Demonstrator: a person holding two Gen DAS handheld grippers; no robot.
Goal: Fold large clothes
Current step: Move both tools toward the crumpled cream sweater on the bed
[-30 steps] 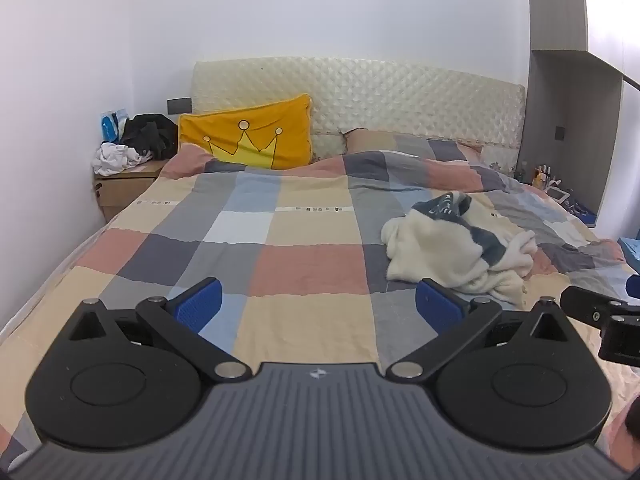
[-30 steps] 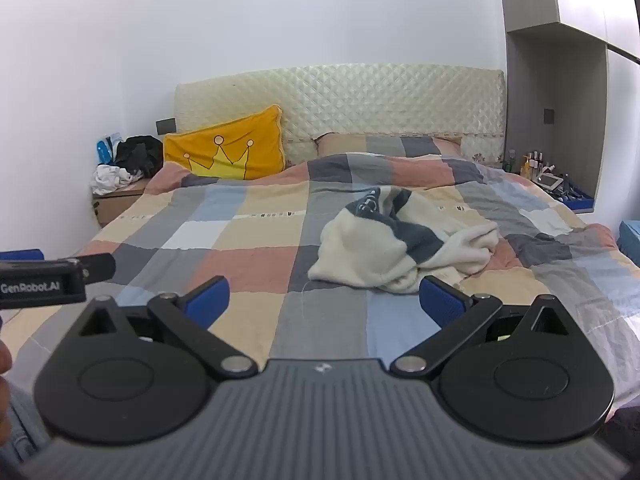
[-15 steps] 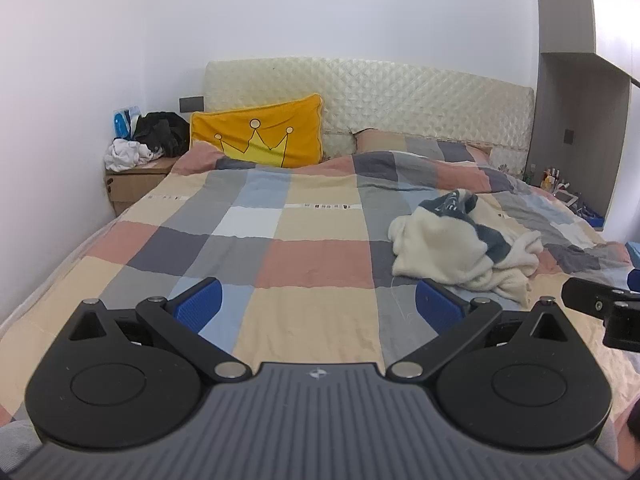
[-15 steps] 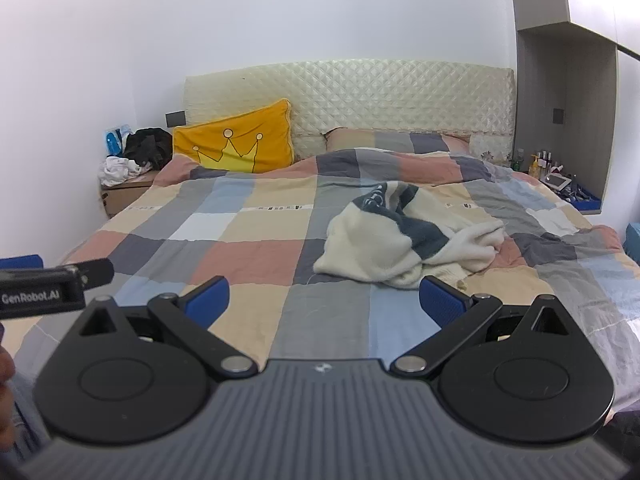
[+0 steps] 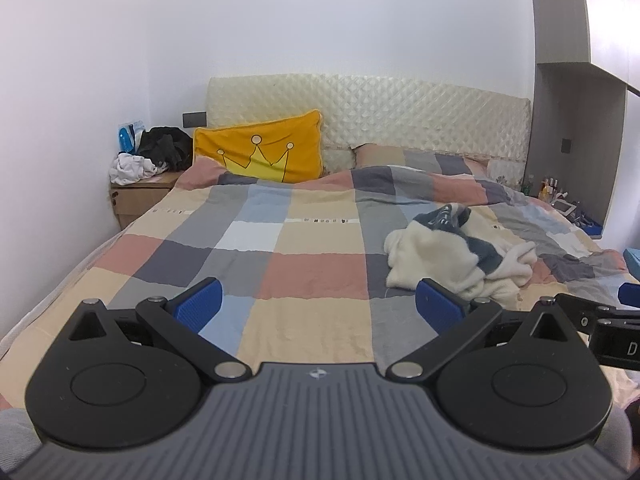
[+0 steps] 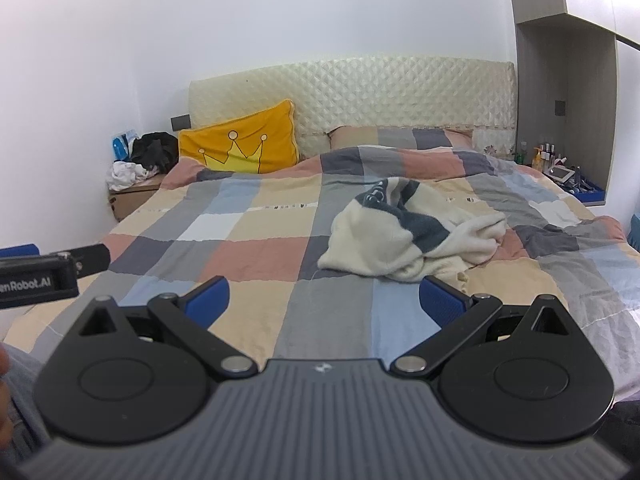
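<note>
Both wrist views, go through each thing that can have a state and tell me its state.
Left gripper: open, empty.
Right gripper: open, empty.
Cream and dark blue fleece garment: crumpled, unfolded, on the checked quilt.
Yellow crown pillow: propped against the quilted headboard.

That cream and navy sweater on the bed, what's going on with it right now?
Nothing has hold of it yet. The cream and navy sweater lies crumpled in a heap on the checked duvet, on the right half of the bed. A person holds a gripper in each hand at the foot of the bed. The left gripper and the right gripper are both open and empty, short of the sweater, so the folding has not begun.
</note>
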